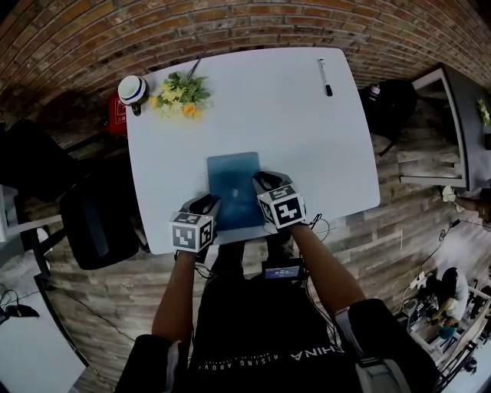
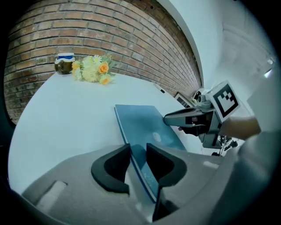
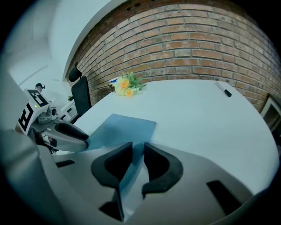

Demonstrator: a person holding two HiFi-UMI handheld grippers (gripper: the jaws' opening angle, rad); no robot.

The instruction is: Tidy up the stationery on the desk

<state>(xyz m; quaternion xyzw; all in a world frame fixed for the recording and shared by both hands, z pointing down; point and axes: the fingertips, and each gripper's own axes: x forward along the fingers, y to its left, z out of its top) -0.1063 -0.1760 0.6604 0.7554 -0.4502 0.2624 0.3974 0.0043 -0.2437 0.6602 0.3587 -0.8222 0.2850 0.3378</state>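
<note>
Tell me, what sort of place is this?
Probably an office or studio workspace: a white desk stands by a brick wall, a black office chair sits beside it, and the floor is wood plank.

**Pair of hand-held grippers, both reaching forward and angled down**

Item 1: left gripper [image 2: 138, 151], grey plastic body with black curved jaw pads and a black-and-white marker cube [image 1: 191, 230] on top. It is carried on the bare left forearm [image 1: 178, 295], which is stretched forward from a dark sleeve. Its jaws are partly closed and clamp the left edge of a flat blue book [image 2: 147, 125]. Item 2: right gripper [image 3: 137, 151], same build. It is carried on the bare right forearm [image 1: 326, 265] and sits slightly further forward than the left. Its jaws are narrowed onto the book's right edge. The two grippers are near each other, tips turned slightly inward.
</note>
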